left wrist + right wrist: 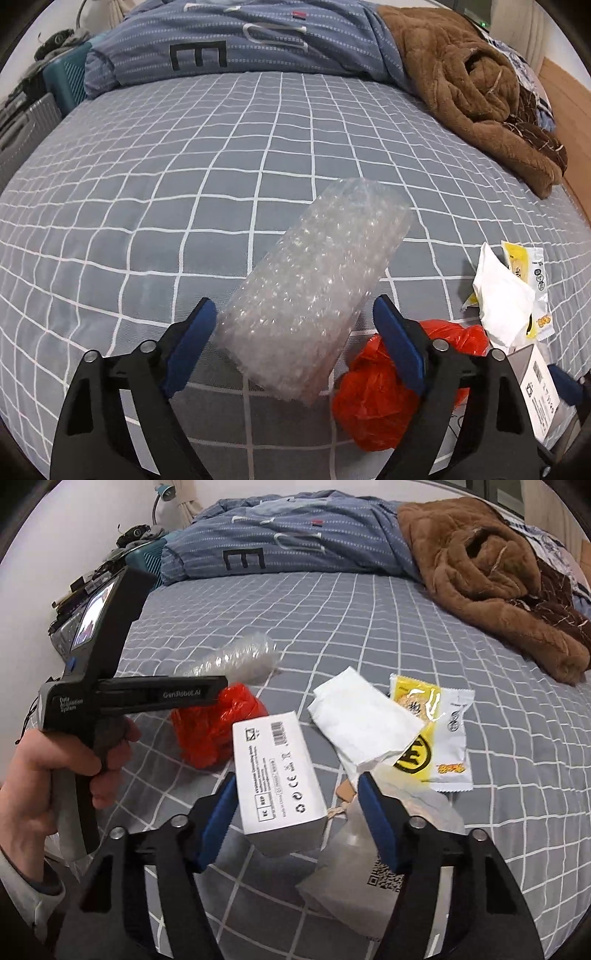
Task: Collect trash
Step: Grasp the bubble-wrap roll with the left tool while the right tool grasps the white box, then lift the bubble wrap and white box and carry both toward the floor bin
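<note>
The bubble wrap roll [314, 291] lies slantwise on the grey checked bedsheet [147, 184], its near end between the blue pads of the left gripper [293, 321], which straddles it with jaws spread; the left pad seems to be just at the roll's edge, the right pad shows a gap, so I judge this a grasp being set up, not yet a hold. The straddle probably suits the roll's soft, wide body: it will squash before it grips. Just beside it to the right sits a crumpled red plastic bag [373, 398], partly behind the right finger. The white box [277, 771] lies between the pads of the right gripper [297, 801], whose jaws are half closed around its near end; the left pad looks to be touching, the right stands clear. Past the box lie a white paper packet [364, 720] overlapping a yellow snack wrapper [424, 738], and a translucent pouch [354, 864] below. The litter crowds the near edge of the bed; the sheet beyond is open up to the blue duvet [240, 40] and brown blanket [472, 92], so lifting straight up looks free
</note>
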Motion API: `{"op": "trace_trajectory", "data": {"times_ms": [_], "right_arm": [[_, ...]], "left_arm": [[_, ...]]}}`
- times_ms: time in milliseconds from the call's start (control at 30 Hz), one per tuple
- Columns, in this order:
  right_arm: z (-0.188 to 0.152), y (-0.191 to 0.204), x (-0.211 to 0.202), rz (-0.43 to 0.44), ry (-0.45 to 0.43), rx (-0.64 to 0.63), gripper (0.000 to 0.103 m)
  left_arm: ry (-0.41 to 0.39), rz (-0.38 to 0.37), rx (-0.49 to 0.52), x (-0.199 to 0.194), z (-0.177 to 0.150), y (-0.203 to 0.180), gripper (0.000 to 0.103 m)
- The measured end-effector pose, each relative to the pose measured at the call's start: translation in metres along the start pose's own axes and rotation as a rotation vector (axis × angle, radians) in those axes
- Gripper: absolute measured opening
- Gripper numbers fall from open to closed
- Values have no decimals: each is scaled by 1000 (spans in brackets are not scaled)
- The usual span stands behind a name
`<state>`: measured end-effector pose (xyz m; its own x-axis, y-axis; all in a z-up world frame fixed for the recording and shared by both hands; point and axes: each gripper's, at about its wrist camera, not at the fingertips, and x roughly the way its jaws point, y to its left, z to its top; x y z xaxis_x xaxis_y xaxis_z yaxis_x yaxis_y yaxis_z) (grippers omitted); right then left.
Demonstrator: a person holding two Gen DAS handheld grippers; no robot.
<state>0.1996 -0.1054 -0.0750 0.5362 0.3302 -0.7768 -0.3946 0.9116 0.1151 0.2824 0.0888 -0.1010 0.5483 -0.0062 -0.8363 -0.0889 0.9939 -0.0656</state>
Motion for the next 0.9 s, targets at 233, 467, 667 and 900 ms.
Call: {"op": "trace_trajectory", "data": {"times_ms": [233, 467, 667, 900], "right_arm": [[-2, 1, 5, 27, 25, -3, 42], [-3, 4, 8, 31, 38, -21, 41], [-7, 8, 14, 3, 41, -27, 40], [-3, -1, 10, 4, 39, 45, 40]], "left_arm": [[-9, -16, 11, 0, 1, -1, 50], [-21, 7, 7, -3, 0, -1, 35], [-23, 3, -5, -6, 0, 1, 31], [-20, 9, -15, -10, -1, 3, 30]]}}
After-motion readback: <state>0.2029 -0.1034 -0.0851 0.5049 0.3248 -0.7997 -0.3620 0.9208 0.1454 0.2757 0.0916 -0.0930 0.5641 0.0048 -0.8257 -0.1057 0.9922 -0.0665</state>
